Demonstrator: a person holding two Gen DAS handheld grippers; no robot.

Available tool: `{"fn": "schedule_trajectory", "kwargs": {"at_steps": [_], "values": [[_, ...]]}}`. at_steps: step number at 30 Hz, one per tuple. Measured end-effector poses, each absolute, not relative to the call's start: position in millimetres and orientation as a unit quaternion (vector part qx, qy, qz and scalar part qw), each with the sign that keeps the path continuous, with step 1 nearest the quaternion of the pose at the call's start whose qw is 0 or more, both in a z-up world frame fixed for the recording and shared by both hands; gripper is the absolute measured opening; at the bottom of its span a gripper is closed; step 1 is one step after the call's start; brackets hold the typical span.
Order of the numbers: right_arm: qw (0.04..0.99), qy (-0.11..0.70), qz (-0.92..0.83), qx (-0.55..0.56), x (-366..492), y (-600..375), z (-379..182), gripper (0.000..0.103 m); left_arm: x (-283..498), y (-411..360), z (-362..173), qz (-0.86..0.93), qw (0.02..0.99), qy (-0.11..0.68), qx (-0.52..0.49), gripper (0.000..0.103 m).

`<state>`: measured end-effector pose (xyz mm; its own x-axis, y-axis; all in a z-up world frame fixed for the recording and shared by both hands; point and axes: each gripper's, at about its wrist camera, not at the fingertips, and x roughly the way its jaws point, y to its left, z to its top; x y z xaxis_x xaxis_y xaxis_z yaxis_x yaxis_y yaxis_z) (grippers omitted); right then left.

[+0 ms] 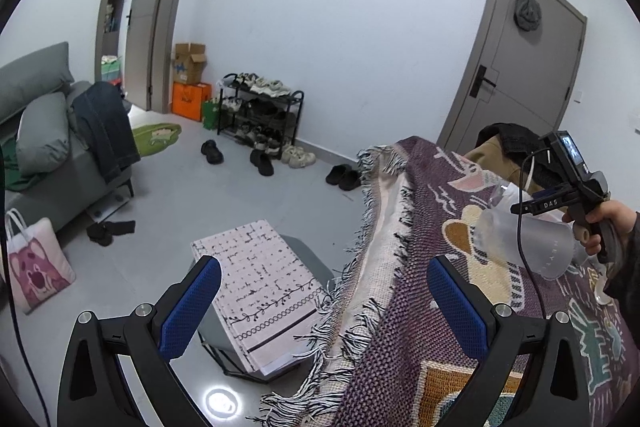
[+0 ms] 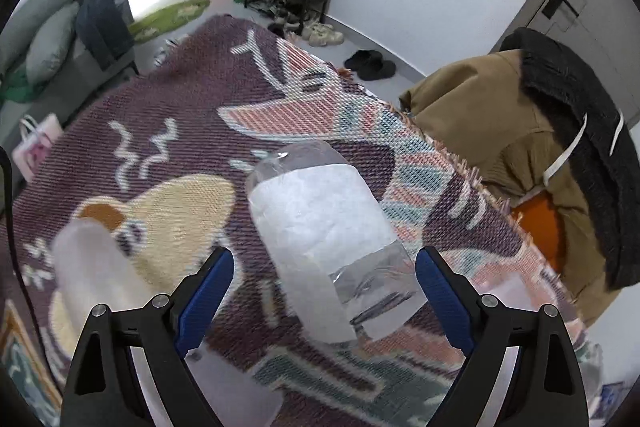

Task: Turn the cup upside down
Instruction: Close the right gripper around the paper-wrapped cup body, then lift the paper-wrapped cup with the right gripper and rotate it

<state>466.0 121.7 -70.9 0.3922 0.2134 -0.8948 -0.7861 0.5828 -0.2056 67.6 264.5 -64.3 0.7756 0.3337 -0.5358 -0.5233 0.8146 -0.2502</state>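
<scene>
While I hung over the blanket (image 2: 180, 75): I judged this the reach for the cup, with nothing gripped.
Right gripper (image 2: 324, 255): its blue pads were spread wide and touched nothing.
Between its pads: a clear bottle (image 2: 320, 211) with a white label filled the gap, which was not what I wanted.
Cup (image 1: 532, 247): in the left wrist view the frosted, tapered cup sat just under my right gripper, well in from the blanket's fringed edge and over the cream figure in the weave.
Cup's attitude: it looked tipped over, narrow end away from my hand; I could not tell whether it rested on the blanket.
Cup in the right view: only a blurred frosted shape showed low on the left, partly behind one finger, so I could not place its rim.
Left gripper (image 1: 324, 263): it was also spread and empty, off the fringed edge and above a patterned stool (image 1: 256, 287), well apart from the cup.
Progress: by my reading, the flip had not begun.
Next move: I needed to drop and shift the right gripper off the bottle's line until the pads straddled the cup's wall.
After that: a light squeeze, as the thin wall looked likely to buckle, then a wrist roll to bring the mouth down onto the blanket.
Watch: the bottle stood close enough to be knocked.
</scene>
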Motion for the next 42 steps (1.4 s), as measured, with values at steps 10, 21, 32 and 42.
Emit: {"fn": "schedule_trajectory", "kwargs": {"at_steps": [10, 21, 32, 42], "values": [[0.743, 0.468, 0.287, -0.382, 480, 133, -95, 0.089, 67, 263, -64, 0.241, 0.917, 0.246, -0.199, 0.103], [0.775, 0.449, 0.285, -0.341, 463, 110, -35, 0.071, 54, 260, -49, 0.246, 0.920, 0.232, -0.198, 0.103], [0.798, 0.426, 0.282, -0.318, 384, 47, 28, 0.071, 47, 229, -36, 0.218, 0.931, 0.218, -0.197, 0.103], [0.820, 0.417, 0.299, -0.254, 287, -15, 45, 0.071, 35, 196, -24, 0.162, 0.944, 0.201, -0.207, 0.103]]}}
